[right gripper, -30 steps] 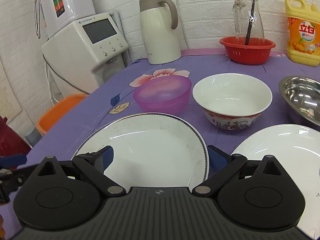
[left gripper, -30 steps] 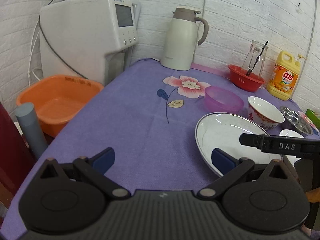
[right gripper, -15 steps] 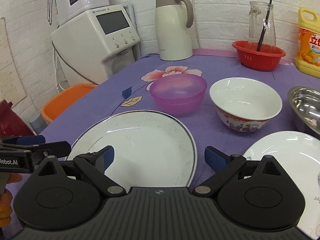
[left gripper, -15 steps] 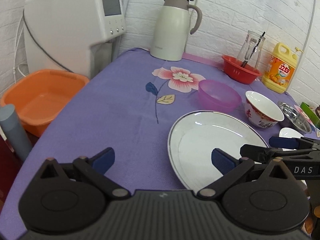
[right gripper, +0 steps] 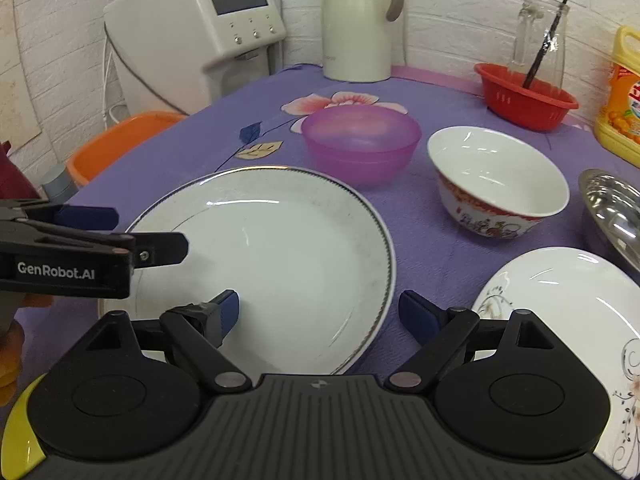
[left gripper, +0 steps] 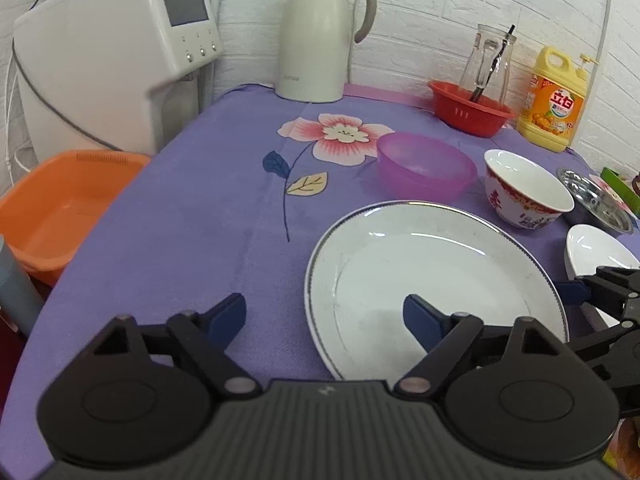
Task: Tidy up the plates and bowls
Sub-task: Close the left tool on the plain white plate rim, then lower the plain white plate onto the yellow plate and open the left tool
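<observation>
A large white plate with a dark rim (left gripper: 432, 276) (right gripper: 272, 256) lies on the purple cloth. My left gripper (left gripper: 324, 316) is open and empty over the plate's left edge; it also shows in the right wrist view (right gripper: 120, 232). My right gripper (right gripper: 320, 312) is open and empty over the plate's right edge. Behind the plate stand a purple bowl (left gripper: 424, 168) (right gripper: 360, 144) and a white bowl with red pattern (left gripper: 528, 196) (right gripper: 496, 184). A second white plate (right gripper: 568, 312) (left gripper: 596, 248) lies at the right, and a steel bowl (right gripper: 612, 208) (left gripper: 596, 200) behind it.
At the back stand a white thermos (left gripper: 316, 32), a red basket with a glass jar (left gripper: 468, 112) and a yellow detergent bottle (left gripper: 552, 116). A white appliance (left gripper: 112, 48) and an orange basin (left gripper: 60, 208) are off the table's left edge.
Both grippers have moved in toward the large plate, the left one from the left and the right one from the right. Both stay open.
</observation>
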A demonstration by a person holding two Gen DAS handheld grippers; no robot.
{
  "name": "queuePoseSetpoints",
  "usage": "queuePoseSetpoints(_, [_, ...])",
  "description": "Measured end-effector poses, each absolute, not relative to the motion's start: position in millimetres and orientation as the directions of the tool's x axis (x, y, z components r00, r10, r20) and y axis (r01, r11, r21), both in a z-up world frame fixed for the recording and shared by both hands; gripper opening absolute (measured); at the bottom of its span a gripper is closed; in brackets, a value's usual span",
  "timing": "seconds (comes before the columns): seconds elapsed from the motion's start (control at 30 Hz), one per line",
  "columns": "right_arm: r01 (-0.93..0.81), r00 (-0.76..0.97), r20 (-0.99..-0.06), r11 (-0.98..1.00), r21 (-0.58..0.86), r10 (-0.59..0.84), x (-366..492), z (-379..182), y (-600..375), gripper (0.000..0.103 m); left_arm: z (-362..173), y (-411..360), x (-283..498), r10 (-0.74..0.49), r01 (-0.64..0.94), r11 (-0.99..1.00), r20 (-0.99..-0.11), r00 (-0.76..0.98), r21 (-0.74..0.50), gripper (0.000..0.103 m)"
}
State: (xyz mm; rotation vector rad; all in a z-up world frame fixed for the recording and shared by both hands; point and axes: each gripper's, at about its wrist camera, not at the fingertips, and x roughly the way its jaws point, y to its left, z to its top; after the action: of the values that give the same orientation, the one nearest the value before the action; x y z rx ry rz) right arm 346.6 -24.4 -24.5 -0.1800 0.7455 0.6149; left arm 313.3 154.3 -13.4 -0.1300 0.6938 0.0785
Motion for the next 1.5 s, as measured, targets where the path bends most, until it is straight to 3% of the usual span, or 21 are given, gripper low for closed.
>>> queuePoseSetpoints(0.1, [-0.604, 0.555, -0.683, 0.795, 0.062, 0.475, 344.1, -24.5, -22.3, 0.103, -17.9, 149.7, 318.3, -0.013, -0.07, 0.992, -0.656, 0.755, -0.1, 0.053])
queuePoseSetpoints(0.17, [-0.61, 0.554, -0.68, 0.79, 0.062, 0.48, 343.1, -24.7, -21.0, 0.103, -18.6, 147.2, 321.1, -0.043, -0.037, 0.993, -0.656, 0.753, -0.108, 0.045])
queuePoseSetpoints(0.37, [-0.585, 0.573, -0.668, 0.807, 0.073, 0.475, 340.3, -21.4, -20.3, 0.103, -13.3, 144.4, 327.2, -0.026, -0.059, 0.993, -0.67, 0.742, -0.103, 0.045])
queuePoseSetpoints(0.8, [-0.546, 0.687, -0.544, 0.836, 0.052, 0.482, 286.7, 18.9, -42.9, 0.103, 38.5, 121.6, 275.7, -0.018, -0.016, 0.998, -0.577, 0.817, -0.055, 0.045])
queuePoseSetpoints(1.2, [-0.503, 0.681, -0.575, 0.86, 0.084, 0.454, 181.4, -2.4, -64.1, 0.103, 8.7, 96.1, 173.7, -0.035, -0.001, 0.998, -0.612, 0.79, -0.059, 0.045])
queuePoseSetpoints(1.5, [-0.498, 0.682, -0.592, 0.865, 0.054, 0.43, 165.3, -21.1, -60.6, 0.103, -12.3, 95.4, 162.0, -0.027, -0.005, 0.999, -0.628, 0.778, -0.048, 0.045])
